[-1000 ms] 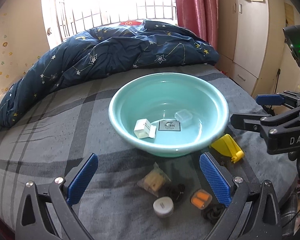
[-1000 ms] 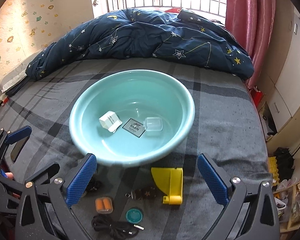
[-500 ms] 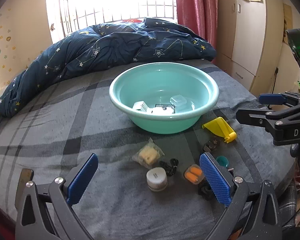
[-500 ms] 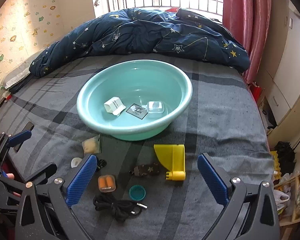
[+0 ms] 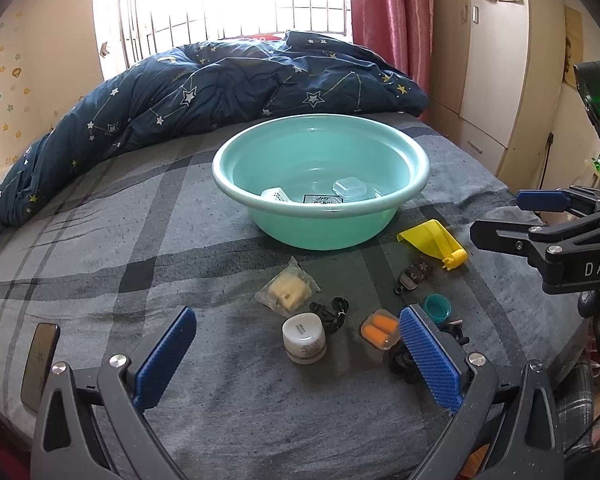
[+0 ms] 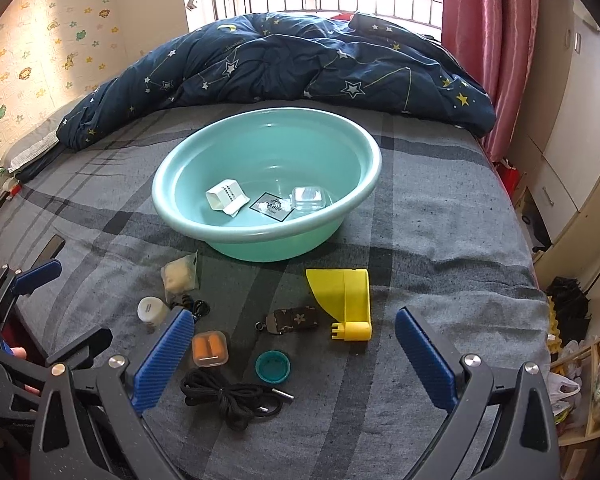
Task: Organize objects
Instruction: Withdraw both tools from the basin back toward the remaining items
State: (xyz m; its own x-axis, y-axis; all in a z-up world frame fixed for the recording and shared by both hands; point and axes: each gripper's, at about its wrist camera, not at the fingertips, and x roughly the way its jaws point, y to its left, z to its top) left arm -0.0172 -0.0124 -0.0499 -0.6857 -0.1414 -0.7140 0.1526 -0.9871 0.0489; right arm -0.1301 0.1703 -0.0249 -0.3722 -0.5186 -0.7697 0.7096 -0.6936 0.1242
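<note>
- Right wrist view: we have drawn back from the basin (image 6: 364, 184); more bed clutter shows.
- Basin, 12 o'clock: white box (image 6: 225, 196), clear case (image 6: 308, 199) inside.
- Loose at 6 o'clock: yellow scoop (image 6: 346, 294), cord (image 6: 228, 394).
- Left gripper (image 5: 296, 360), right gripper (image 6: 296, 360): jaws apart, empty; we judge another pick comes next.

Teal basin (image 6: 364, 184) holding boxes, perhaps two (image 6: 225, 196)

Home bedroom, bed (image 6: 440, 216), starry duvet (image 6: 284, 64), wardrobe (image 5: 496, 52)

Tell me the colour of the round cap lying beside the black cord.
Teal; the cap shows best in the right wrist view, just right of the cord.
</note>
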